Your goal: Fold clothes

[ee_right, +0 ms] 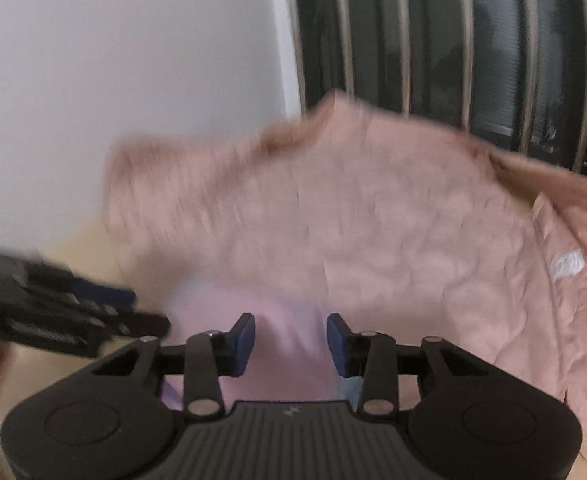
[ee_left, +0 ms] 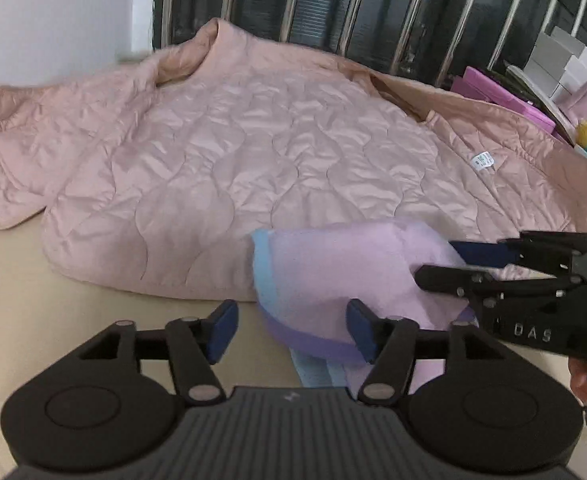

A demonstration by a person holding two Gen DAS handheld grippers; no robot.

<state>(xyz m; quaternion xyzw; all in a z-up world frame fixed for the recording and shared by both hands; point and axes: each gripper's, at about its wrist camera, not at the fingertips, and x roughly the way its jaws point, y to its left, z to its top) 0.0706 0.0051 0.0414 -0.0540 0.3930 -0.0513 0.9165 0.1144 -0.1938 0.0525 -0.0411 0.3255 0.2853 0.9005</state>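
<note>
Presently both hand-held grippers, left (ee_left: 291,330) and right (ee_right: 290,344), stand wide around a lilac garment (ee_left: 345,276) at 5 o'clock of the pink quilted jacket (ee_left: 253,152) on the counter (ee_left: 53,320); folding apparently begins, requiring a firm hem pinch.

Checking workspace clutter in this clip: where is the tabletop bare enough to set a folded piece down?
Bare beige table shows at near left, bordered by the pink quilted jacket hem and the left gripper. The far right is crowded with pink boxes and a toy; the lilac garment and right gripper fill the near right.
</note>
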